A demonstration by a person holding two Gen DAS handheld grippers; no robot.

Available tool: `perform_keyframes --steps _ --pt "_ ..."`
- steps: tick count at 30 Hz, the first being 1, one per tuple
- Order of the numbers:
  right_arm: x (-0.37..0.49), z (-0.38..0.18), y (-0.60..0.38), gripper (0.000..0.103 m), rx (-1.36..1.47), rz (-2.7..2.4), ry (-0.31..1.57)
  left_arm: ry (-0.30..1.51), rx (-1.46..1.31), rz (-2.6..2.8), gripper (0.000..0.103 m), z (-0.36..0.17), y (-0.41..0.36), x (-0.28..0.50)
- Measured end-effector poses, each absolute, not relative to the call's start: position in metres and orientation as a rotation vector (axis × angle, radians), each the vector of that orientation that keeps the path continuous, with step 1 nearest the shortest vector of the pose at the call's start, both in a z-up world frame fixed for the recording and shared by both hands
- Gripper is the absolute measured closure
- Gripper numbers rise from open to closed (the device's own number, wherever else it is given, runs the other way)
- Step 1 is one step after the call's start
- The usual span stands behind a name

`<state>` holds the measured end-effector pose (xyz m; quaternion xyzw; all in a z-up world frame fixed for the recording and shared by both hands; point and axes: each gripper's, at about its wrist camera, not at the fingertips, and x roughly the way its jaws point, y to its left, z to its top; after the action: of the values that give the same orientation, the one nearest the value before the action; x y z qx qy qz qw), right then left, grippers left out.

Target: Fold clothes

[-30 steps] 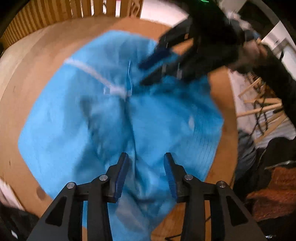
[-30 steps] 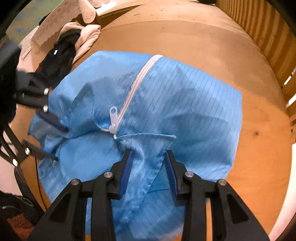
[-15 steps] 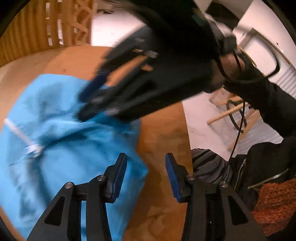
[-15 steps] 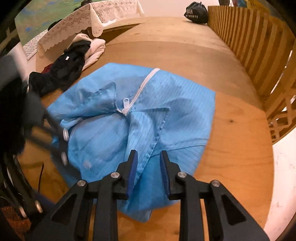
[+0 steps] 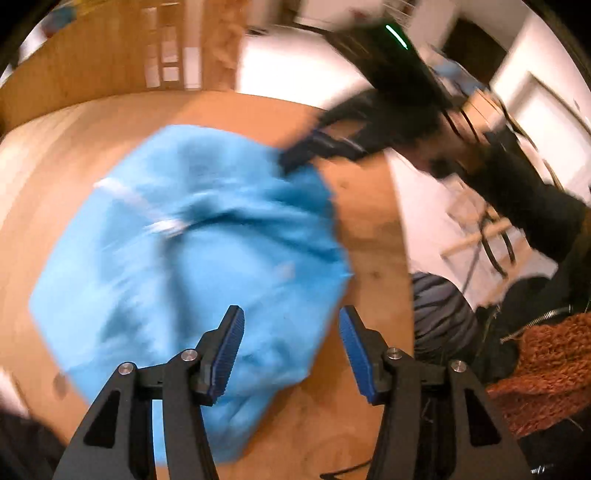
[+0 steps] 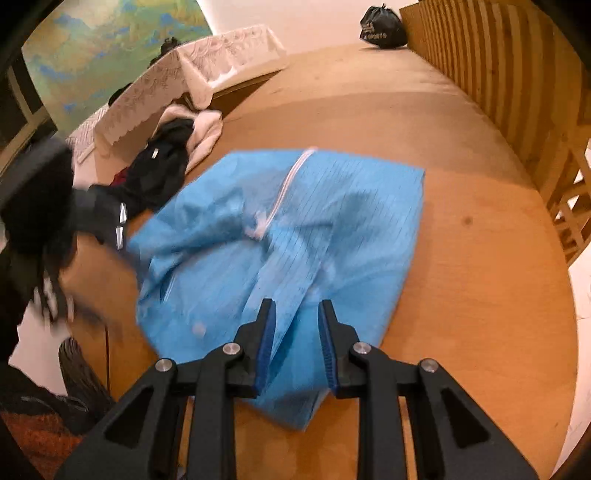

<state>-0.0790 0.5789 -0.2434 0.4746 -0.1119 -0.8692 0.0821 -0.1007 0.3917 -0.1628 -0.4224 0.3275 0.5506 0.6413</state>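
Observation:
A light blue jacket [image 6: 343,221] with a white zipper [image 6: 291,181] lies crumpled on the round wooden table [image 6: 480,258]. My right gripper [image 6: 295,328] stands over its near edge, and a raised fold of the fabric runs up between the narrow jaws, which pinch it. In the blurred left wrist view the same gripper [image 5: 299,155] holds the jacket's [image 5: 192,258] far corner. My left gripper [image 5: 291,332] hovers above the jacket's near right part with its jaws opening and nothing between the pads. In the right wrist view it is a dark blur [image 6: 120,221] at the left.
A heap of dark and cream clothes [image 6: 173,155] lies at the table's far left, beside a lace-covered table [image 6: 177,74]. A black bag [image 6: 382,24] sits by the wooden slatted rail [image 6: 498,66]. Off the table edge are a striped cloth [image 5: 439,314] and an orange knit [image 5: 546,369].
My right gripper narrowed its jaws on a fold and drew back, bunching the jacket toward it. My left gripper swung off to the side and back over the jacket, its jaws widening.

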Motion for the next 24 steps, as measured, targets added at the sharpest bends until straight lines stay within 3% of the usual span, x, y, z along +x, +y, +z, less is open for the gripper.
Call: perform_keyframes --steps 3,9,11,15,17,19,24 --pt "-0.081 -0.266 0.567 0.079 1.577 -2.560 -0.242 0.776 -0.993 1.401 0.051 -0.177 0.367 -0.122" --pt "-0.061 -0.207 0.568 0.079 1.387 -2.670 -0.329 0.638 -0.960 1.438 0.051 -0.164 0.343 -0.131" --pt "-0.062 -0.203 0.558 0.079 1.403 -2.656 -0.317 0.638 -0.938 1.414 0.046 -0.166 0.351 -0.119" --pt "-0.074 -0.226 0.531 0.079 1.561 -2.609 -0.203 0.740 -1.036 1.388 0.046 -0.193 0.362 -0.135" --pt "-0.076 -0.241 0.524 0.079 1.635 -2.566 -0.188 0.728 -1.131 1.352 0.041 -0.221 0.358 -0.135" --pt "-0.076 -0.248 0.521 0.079 1.653 -2.555 -0.166 0.745 -1.049 1.355 0.035 -0.225 0.349 -0.122" --pt "-0.077 -0.241 0.528 0.080 1.682 -2.538 -0.142 0.734 -1.016 1.364 0.032 -0.230 0.344 -0.113"
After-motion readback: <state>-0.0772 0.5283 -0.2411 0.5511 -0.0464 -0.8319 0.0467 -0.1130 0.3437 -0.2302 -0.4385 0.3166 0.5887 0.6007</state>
